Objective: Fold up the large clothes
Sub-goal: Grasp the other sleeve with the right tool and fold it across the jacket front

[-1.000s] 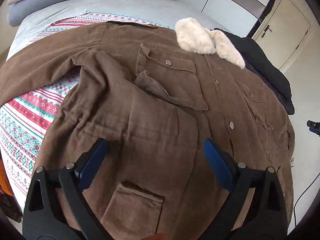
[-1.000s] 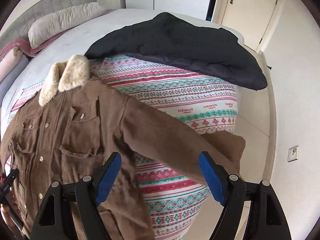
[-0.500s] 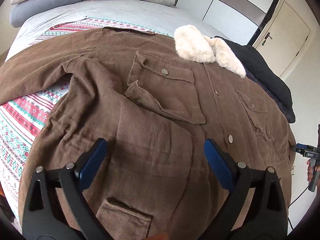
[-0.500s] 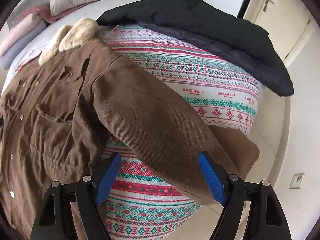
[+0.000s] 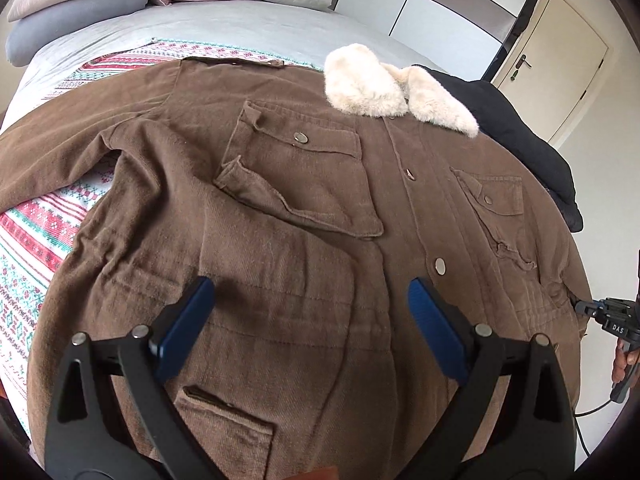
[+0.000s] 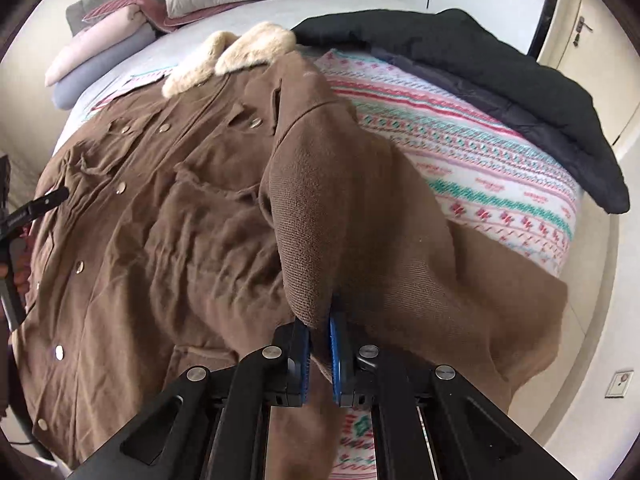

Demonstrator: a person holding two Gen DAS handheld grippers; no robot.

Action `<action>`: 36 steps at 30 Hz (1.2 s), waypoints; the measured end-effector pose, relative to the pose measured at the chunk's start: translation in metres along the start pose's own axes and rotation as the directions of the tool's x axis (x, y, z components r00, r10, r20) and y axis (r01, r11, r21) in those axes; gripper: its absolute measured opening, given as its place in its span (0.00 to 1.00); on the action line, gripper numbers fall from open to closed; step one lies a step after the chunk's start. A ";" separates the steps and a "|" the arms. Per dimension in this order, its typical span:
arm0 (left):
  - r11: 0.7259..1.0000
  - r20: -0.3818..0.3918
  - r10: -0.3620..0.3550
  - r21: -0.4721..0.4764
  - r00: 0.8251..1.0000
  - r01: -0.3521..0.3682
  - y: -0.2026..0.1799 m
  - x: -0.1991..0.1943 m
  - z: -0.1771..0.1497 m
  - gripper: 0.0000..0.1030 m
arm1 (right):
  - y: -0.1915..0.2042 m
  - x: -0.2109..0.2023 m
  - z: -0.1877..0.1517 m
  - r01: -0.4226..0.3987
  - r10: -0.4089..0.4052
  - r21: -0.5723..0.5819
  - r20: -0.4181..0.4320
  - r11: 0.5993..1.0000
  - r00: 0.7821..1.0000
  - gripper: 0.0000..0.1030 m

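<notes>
Spanning the left wrist frame: one brown jacket [image 5: 280,208] on one patterned blanket [image 5: 28,232], four snaps visible; left gripper [image 5: 310,312] released above it. Right wrist frame: right gripper [image 6: 319,350], just closed, grasping jacket sleeve [image 6: 340,200]; one black coat [image 6: 500,80] upper right.

2 wrist views, each angled down along gripper fingers, close over the brown coat [image 5: 280,208] on the bed [image 5: 160,28]; shared: coat front, fur collar [image 6: 236,56]

jacket [image 5: 280,208]: brown | collar [image 5: 384,88]: cream | blanket [image 6: 480,152]: red-teal patterned stripes | coat [image 6: 480,56]: black
</notes>
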State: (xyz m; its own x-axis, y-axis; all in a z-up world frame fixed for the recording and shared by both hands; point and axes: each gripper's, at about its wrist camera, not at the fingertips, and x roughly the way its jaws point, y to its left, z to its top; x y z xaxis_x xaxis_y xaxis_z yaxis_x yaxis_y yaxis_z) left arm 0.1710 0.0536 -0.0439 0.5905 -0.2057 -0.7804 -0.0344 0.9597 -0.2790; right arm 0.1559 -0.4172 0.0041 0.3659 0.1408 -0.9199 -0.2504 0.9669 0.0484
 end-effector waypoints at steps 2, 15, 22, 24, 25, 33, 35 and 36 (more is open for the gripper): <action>1.000 -0.010 0.008 0.004 1.000 -0.008 -0.003 0.002 -0.002 0.94 | 0.008 0.019 -0.005 0.003 -0.003 -0.003 -0.046 1.000 0.999 0.08; 1.000 -0.020 0.002 0.026 1.000 -0.002 -0.005 0.001 -0.002 0.94 | -0.008 -0.033 0.047 -0.218 0.218 -0.009 0.051 0.976 0.975 0.60; 1.000 -0.019 -0.003 0.015 1.000 0.004 -0.004 0.001 -0.001 0.94 | -0.084 0.006 0.126 -0.208 0.180 0.234 0.137 0.950 0.974 0.64; 1.000 -0.018 0.000 0.013 1.000 0.000 -0.004 0.002 -0.001 0.94 | -0.102 0.039 0.142 -0.226 0.204 0.338 0.102 0.914 0.974 0.64; 1.000 -0.017 0.002 0.011 1.000 -0.001 -0.003 0.002 0.000 0.94 | -0.110 0.053 0.145 -0.262 0.244 0.380 0.095 0.887 0.965 0.64; 1.000 -0.019 -0.001 -0.014 1.000 0.001 0.001 0.009 0.004 0.94 | -0.042 0.127 0.159 -0.332 0.343 0.324 0.024 0.886 0.939 0.30; 1.000 -0.017 -0.003 -0.014 1.000 0.003 0.000 0.008 0.004 0.94 | -0.019 0.107 0.162 -0.183 0.173 0.243 0.063 0.953 0.983 0.20; 1.000 -0.017 -0.005 -0.012 1.000 0.005 0.000 0.007 0.003 0.94 | -0.008 0.094 0.163 -0.086 0.068 0.209 0.093 0.974 0.993 0.16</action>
State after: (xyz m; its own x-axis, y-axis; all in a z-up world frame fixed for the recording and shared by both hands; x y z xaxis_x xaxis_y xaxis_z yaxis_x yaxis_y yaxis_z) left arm 0.1780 0.0528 -0.0477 0.5773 -0.2134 -0.7882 -0.0416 0.9563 -0.2893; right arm 0.3383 -0.3776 -0.0192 0.4298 0.2250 -0.8744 -0.0879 0.9743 0.2075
